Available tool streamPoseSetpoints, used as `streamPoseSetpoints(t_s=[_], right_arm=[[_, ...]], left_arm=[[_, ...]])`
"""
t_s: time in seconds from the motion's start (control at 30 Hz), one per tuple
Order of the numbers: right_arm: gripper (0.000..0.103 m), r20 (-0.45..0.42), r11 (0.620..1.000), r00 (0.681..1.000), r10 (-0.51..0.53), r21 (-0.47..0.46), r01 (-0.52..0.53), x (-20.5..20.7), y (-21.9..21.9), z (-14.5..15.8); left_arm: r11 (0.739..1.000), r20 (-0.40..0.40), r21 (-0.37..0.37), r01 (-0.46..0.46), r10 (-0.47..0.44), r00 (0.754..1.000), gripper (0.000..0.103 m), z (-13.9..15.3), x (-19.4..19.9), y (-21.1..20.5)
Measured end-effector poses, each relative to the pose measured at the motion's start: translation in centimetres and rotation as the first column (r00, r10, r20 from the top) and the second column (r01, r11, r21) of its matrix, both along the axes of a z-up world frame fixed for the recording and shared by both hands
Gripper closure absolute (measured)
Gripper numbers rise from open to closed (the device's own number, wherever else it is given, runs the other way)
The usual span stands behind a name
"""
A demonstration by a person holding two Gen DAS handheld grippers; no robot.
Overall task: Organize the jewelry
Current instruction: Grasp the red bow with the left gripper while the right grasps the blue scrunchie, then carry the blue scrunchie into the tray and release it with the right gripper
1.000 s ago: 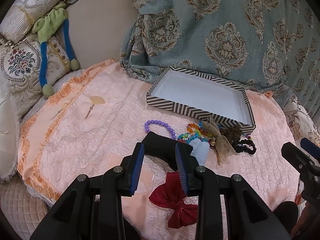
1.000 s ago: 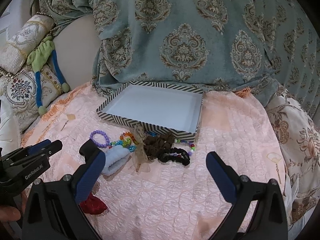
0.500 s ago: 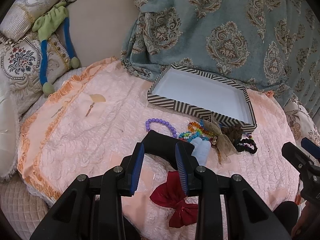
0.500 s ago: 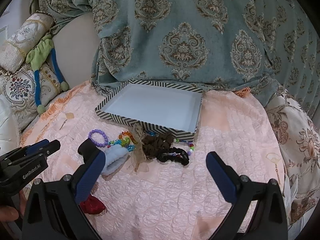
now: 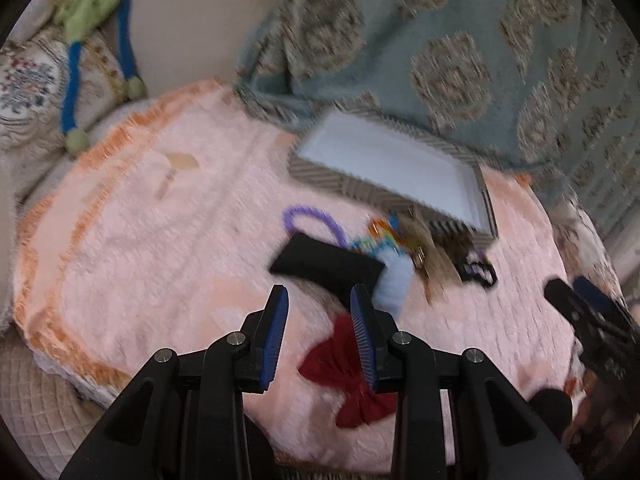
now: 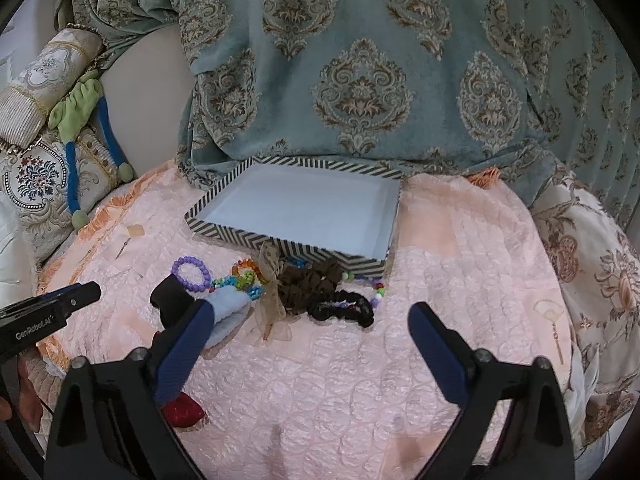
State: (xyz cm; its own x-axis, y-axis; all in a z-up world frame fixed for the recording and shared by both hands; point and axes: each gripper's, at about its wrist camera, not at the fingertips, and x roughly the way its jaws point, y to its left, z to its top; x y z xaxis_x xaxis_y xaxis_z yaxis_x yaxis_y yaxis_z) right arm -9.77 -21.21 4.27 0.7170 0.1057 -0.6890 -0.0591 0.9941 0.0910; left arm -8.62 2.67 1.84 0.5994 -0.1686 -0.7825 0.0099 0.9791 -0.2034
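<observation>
Jewelry and hair pieces lie in a loose heap on the pink quilted cover [image 6: 328,380], just in front of the striped tray [image 6: 280,240], which holds nothing yet — so you are at the very start of the sorting, with the first pick not yet made. From left to right the heap runs: a purple bead bracelet [image 6: 191,274], a multicoloured bead bracelet [image 6: 245,276], a pale blue scrunchie [image 6: 228,312], a sheer tan bow [image 6: 274,300], a brown scrunchie [image 6: 310,284] and a black scrunchie [image 6: 344,311] beside another string of coloured beads [image 6: 378,290]. A black pouch [image 5: 326,266] lies at the left edge of the heap, touching the blue scrunchie, and a red bow [image 5: 352,376] sits apart, nearer to you. Your right gripper [image 6: 316,354] hovers over the cover short of the heap, its jaws wide and just beginning to close with nothing between them. Your left gripper [image 5: 320,328] stands partly open over the near end of the pouch and the red bow; the left wrist view is blurred, but I see no pad pressing on anything, so I take it to be empty. Your next move, as I judge it, is to bring the right gripper forward and down onto one piece — the black scrunchie lies nearest its line — and to close on that alone, since the pieces overlap and a careless pinch may drag the bead string or the brown scrunchie along.
</observation>
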Motion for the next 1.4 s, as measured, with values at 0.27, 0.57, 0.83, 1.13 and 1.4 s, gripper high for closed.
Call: streamPoseSetpoints(t_s=[0.27,0.57,0.83,1.13,1.4], right_arm=[[0.02,-0.086,0.993,0.992,0.093,0.087,-0.086,1.7,1.3,-3.1],[0.038,-0.219,0.951,0.951,0.217,0.268,-0.155,6.2,4.4,-8.5],[0.075,-0.257,0.896,0.919,0.3,0.407,-0.178,9.6,7.1,-12.9],[0.093,-0.138,0.919,0.952,0.273,0.331,-0.216,6.7,5.3,-9.0],[0.093,-0.058,0.923,0.975,0.214,0.338,-0.182,4.8,1.5,-4.8]], left_arm=[[0.996,-0.12,-0.047,0.078,-0.083,0.989,0.077,-4.0,-1.0,-1.9],[0.998,-0.186,-0.052,0.038,-0.047,0.981,0.077,-8.0,0.3,-2.5],[0.995,-0.177,-0.08,0.054,-0.067,0.982,0.096,-9.1,0.9,-2.1],[0.993,-0.101,-0.102,0.051,-0.061,0.993,0.103,-5.5,0.4,-1.0],[0.995,-0.021,-0.079,0.065,-0.066,0.998,0.103,-1.6,1.1,-1.2]])
